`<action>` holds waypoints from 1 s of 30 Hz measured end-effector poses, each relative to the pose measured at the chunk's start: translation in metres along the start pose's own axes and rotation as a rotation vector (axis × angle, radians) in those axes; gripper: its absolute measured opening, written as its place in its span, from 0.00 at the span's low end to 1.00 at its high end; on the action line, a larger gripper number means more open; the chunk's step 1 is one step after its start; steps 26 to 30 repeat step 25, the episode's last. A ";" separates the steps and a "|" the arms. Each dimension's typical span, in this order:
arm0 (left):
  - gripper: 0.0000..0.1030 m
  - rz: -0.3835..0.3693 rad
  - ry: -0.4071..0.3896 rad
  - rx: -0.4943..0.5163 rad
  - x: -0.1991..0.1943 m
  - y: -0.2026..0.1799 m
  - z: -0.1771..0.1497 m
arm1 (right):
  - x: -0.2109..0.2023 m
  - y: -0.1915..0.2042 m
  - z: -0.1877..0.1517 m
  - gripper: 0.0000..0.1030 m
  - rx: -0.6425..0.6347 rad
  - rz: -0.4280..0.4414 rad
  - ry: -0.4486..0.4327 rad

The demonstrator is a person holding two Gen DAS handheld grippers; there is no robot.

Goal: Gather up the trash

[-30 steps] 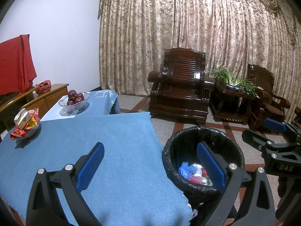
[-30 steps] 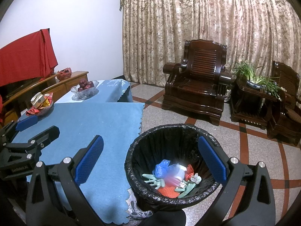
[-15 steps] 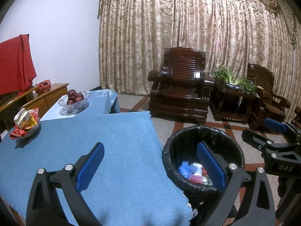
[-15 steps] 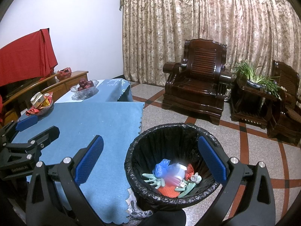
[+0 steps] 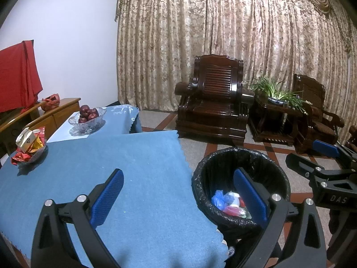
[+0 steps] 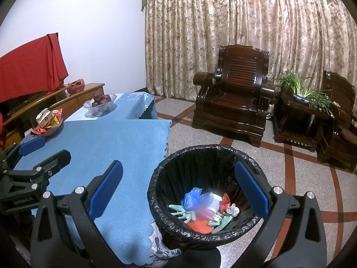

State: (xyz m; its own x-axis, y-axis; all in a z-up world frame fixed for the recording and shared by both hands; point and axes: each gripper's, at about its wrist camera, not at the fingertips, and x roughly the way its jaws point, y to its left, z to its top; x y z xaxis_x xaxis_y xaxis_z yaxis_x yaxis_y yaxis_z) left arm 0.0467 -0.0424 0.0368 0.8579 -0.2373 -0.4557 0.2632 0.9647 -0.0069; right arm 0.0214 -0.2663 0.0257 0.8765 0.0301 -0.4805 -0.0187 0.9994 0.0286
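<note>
Both tongs spread wide and holding nothing: left gripper (image 5: pixel 176 195) hanging over the blue felt tablecloth (image 5: pixel 138 169), right gripper (image 6: pixel 178 186) right above the round black bag-lined trash bin (image 6: pixel 207 154). Already dumped inside: crumpled blue, white and red wrappers and plastic bits (image 6: pixel 205 210), so looks pretty much done. Farther back, only a glass dish of red snack packets (image 5: pixel 29 148) and a clear glass bowl of dark red apples (image 5: pixel 88 117), neither obviously trash

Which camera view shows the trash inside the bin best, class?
The right wrist view: it looks down into the bin, showing the trash nearly unobstructed. In the left wrist view, the trash is smaller and partly hidden behind a finger.
</note>
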 end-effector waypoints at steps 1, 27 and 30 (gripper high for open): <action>0.94 0.000 0.000 0.000 0.001 -0.001 0.001 | 0.000 0.000 0.000 0.95 0.000 0.000 0.001; 0.94 0.001 0.015 -0.007 -0.007 -0.004 -0.013 | 0.006 -0.005 -0.013 0.95 0.002 0.001 0.016; 0.94 0.001 0.015 -0.007 -0.007 -0.004 -0.013 | 0.006 -0.005 -0.013 0.95 0.002 0.001 0.016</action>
